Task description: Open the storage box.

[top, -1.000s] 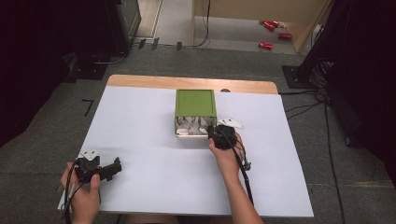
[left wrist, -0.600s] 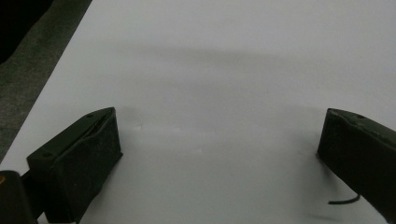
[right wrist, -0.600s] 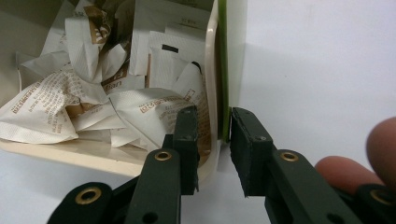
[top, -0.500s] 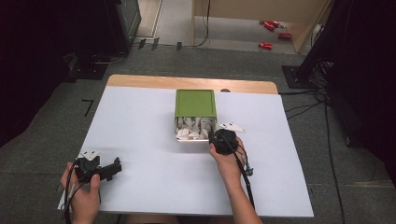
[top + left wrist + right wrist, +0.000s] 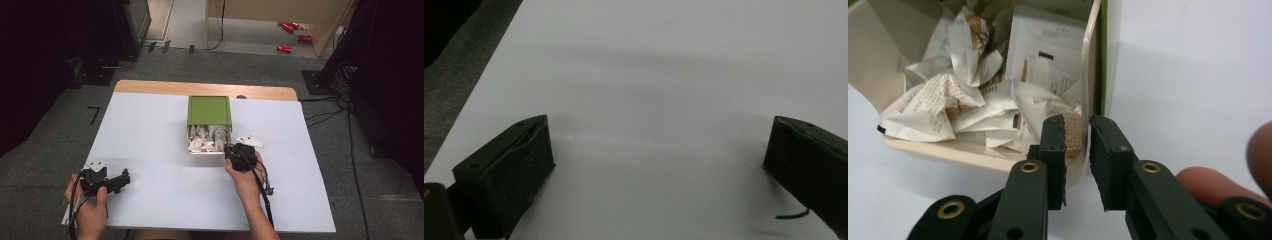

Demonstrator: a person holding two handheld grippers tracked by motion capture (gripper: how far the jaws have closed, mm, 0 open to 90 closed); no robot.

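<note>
High view. Green box point(image 5: 209, 110), a sleeve with a cream inner tray point(image 5: 206, 149) drawn out toward the person; the tray sits directly ahead of the right hand-held gripper point(image 5: 234, 151), which meets its near right corner. Contents: crumpled white paper packets point(image 5: 207, 139), loosely piled. Left hand-held gripper point(image 5: 119, 181) rests on the white worktop point(image 5: 150, 150) at the near left corner, well apart from the box, pointing across the worktop toward the right hand point(image 5: 246, 176).

Left gripper view. Left hand-held gripper point(image 5: 659, 160): jaws spread wide apart, nothing between them, bare white worktop point(image 5: 649, 75) ahead and beneath.

Right gripper view. Right hand-held gripper point(image 5: 1078, 150): jaws have just been closing and now stand a narrow gap apart, straddling the thin cream side wall of the tray point(image 5: 1088, 90); whether the pads press on the wall cannot be told. One jaw lies inside the tray, the other outside, beside the green sleeve edge point(image 5: 1105, 50). Contents inside, ahead and left of the jaws: crumpled white packets point(image 5: 928, 107) with brown print, and flat white sachets point(image 5: 1048, 42) standing farther back.
</note>
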